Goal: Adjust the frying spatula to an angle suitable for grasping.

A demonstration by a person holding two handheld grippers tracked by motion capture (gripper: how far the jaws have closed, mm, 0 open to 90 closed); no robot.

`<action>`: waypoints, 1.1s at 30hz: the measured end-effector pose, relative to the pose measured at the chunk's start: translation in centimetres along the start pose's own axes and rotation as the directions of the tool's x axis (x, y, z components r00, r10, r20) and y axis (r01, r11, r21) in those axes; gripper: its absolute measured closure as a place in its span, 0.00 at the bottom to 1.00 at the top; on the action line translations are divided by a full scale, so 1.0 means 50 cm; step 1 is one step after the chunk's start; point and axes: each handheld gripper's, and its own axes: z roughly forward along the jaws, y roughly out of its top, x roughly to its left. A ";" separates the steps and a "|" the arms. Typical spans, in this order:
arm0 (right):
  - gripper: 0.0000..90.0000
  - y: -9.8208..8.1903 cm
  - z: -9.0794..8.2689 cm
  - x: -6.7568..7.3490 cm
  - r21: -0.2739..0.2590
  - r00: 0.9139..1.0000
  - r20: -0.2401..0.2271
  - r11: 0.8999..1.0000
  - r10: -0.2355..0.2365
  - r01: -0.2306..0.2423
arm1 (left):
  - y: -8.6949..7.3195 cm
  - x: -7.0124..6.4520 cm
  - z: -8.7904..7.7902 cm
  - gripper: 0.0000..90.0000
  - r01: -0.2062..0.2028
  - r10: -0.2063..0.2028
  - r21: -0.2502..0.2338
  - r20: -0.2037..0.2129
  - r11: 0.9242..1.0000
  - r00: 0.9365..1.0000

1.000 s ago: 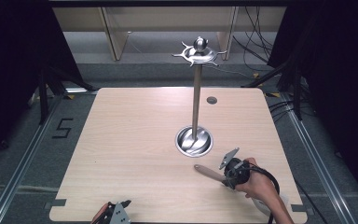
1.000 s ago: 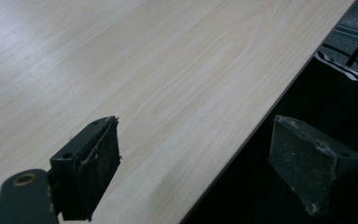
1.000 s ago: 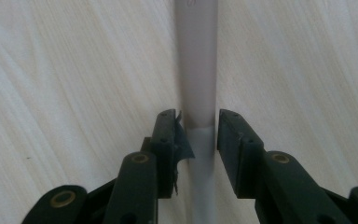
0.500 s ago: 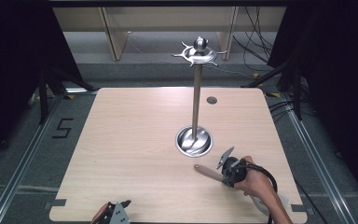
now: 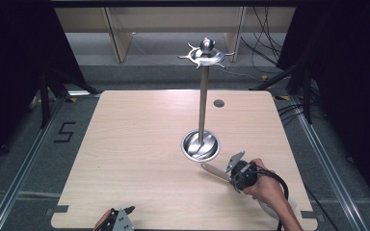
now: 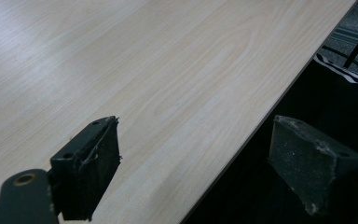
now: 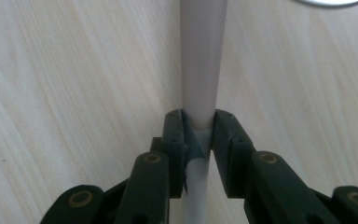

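Note:
A pale rod-like handle point(image 5: 213, 169) lies on the wooden table point(image 5: 135, 134), its far end pointing at the round base point(image 5: 192, 149) of a metal stand. My right gripper point(image 5: 227, 174) is at the table's near right, shut on this handle. In the right gripper view the handle point(image 7: 203, 56) runs straight up between the two pads, which press on it from both sides at my right gripper point(image 7: 198, 122). My left gripper point(image 5: 120, 215) sits at the table's near edge. Its jaws stand wide apart with nothing between them point(image 6: 196, 126), over the table edge.
The metal stand's thin pole point(image 5: 203, 103) rises from the base to a star-shaped top point(image 5: 205, 54) with a ball. A small dark round cap point(image 5: 218, 103) is set into the table behind it. A hand point(image 5: 270, 190) holds the right gripper. Shelving and cables lie beyond the far edge.

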 end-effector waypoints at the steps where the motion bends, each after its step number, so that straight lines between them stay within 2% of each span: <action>1: 0.84 -0.002 -0.006 -0.002 -0.023 1.000 0.008 1.000 0.007 -0.007 | 0.000 0.001 0.000 0.17 -0.005 0.005 0.009 -0.002 1.000 1.000; 3: 0.84 -0.008 -0.020 -0.003 -0.061 0.999 0.022 0.998 0.037 -0.036 | -0.001 0.001 0.003 0.17 -0.015 0.015 -0.005 -0.032 1.000 0.999; 4: 0.84 -0.011 -0.027 -0.005 -0.090 0.998 0.024 0.995 0.049 -0.047 | 0.000 0.002 0.001 0.17 -0.015 0.015 0.008 -0.013 1.000 1.000; 6: 0.84 -0.020 -0.041 -0.012 -0.133 0.997 0.030 0.989 0.066 -0.061 | -0.001 0.000 0.003 0.17 -0.006 0.006 -0.009 -0.030 1.000 1.000; 7: 0.84 -0.025 -0.046 -0.019 -0.162 0.998 0.047 0.986 0.040 -0.032 | 0.000 0.002 0.002 0.17 -0.015 0.015 -0.010 -0.026 1.000 1.000; 9: 0.84 -0.030 -0.053 -0.020 -0.175 0.997 0.055 0.983 0.056 -0.045 | 0.000 0.001 0.002 0.17 -0.007 0.007 -0.008 -0.013 1.000 1.000; 10: 0.84 -0.036 -0.061 -0.020 -0.197 0.995 0.066 0.978 0.079 -0.065 | -0.001 0.000 0.001 0.17 0.007 -0.007 -0.005 -0.005 1.000 1.000; 11: 0.84 -0.044 -0.074 -0.021 -0.230 0.993 0.068 0.970 0.094 -0.077 | -0.001 -0.002 0.004 0.17 0.014 -0.014 -0.023 -0.015 1.000 1.000; 14: 0.84 -0.053 -0.091 -0.021 -0.286 0.987 0.090 0.953 0.129 -0.099 | -0.001 0.000 0.003 0.17 0.000 0.000 -0.009 -0.022 1.000 1.000; 16: 0.84 -0.057 -0.103 -0.024 -0.314 0.987 0.087 0.944 0.134 -0.101 | 0.000 0.001 0.000 0.17 -0.002 0.002 0.006 -0.003 1.000 1.000; 17: 0.84 -0.059 -0.108 -0.026 -0.335 0.986 0.096 0.937 0.137 -0.098 | -0.001 0.000 0.002 0.17 0.003 -0.003 -0.006 -0.011 1.000 1.000; 18: 0.84 -0.061 -0.113 -0.028 -0.342 0.987 0.089 0.935 0.136 -0.098 | 0.000 0.002 0.001 0.17 -0.022 0.022 -0.009 -0.027 1.000 0.999; 19: 0.84 -0.063 -0.121 -0.029 -0.343 0.987 0.085 0.934 0.135 -0.098 | -0.001 0.001 0.002 0.17 -0.004 0.003 -0.012 -0.015 1.000 1.000; 20: 0.84 -0.065 -0.126 -0.030 -0.364 0.987 0.084 0.926 0.140 -0.100 | 0.000 0.002 -0.001 0.17 -0.002 0.002 0.008 -0.005 1.000 1.000; 21: 0.84 -0.067 -0.131 -0.031 -0.373 0.987 0.076 0.922 0.139 -0.101 | -0.001 0.000 0.002 0.17 0.004 -0.005 -0.016 -0.021 1.000 1.000; 22: 0.84 -0.068 -0.136 -0.032 -0.389 0.987 0.074 0.916 0.142 -0.103 | -0.001 0.002 0.001 0.17 -0.008 0.008 -0.007 -0.027 1.000 1.000; 23: 0.84 -0.070 -0.139 -0.033 -0.407 0.985 0.077 0.906 0.156 -0.112 | 0.000 0.003 0.000 0.17 -0.005 0.005 0.002 -0.011 1.000 1.000; 24: 0.84 -0.071 -0.143 -0.034 -0.409 0.986 0.072 0.906 0.152 -0.110 | -0.001 0.000 0.002 0.17 0.008 -0.008 -0.011 -0.016 1.000 1.000; 26: 0.84 -0.074 -0.149 -0.034 -0.439 0.985 0.065 0.891 0.157 -0.113 | 0.000 0.002 0.000 0.17 -0.003 0.003 0.004 -0.006 1.000 1.000; 27: 0.84 -0.074 -0.151 -0.036 -0.451 0.988 0.055 0.886 0.145 -0.105 | -0.001 0.000 0.002 0.17 0.004 -0.004 -0.019 -0.022 1.000 1.000; 28: 0.84 -0.075 -0.154 -0.034 -0.464 0.985 0.046 0.877 0.165 -0.125 | 0.000 0.003 0.001 0.17 -0.006 0.006 0.002 -0.014 1.000 1.000; 30: 0.85 -0.076 -0.159 -0.040 -0.489 0.988 0.049 0.866 0.148 -0.105 | 0.000 0.000 0.001 0.17 0.010 -0.010 -0.004 0.000 1.000 1.000; 31: 0.84 -0.078 -0.163 -0.039 -0.504 0.987 0.048 0.856 0.156 -0.111 | 0.000 0.001 0.000 0.17 0.000 0.000 0.008 -0.003 1.000 1.000; 33: 0.85 -0.080 -0.171 -0.040 -0.520 0.986 0.030 0.845 0.164 -0.124 | 0.000 -0.001 0.002 0.17 0.010 -0.010 -0.015 -0.014 1.000 1.000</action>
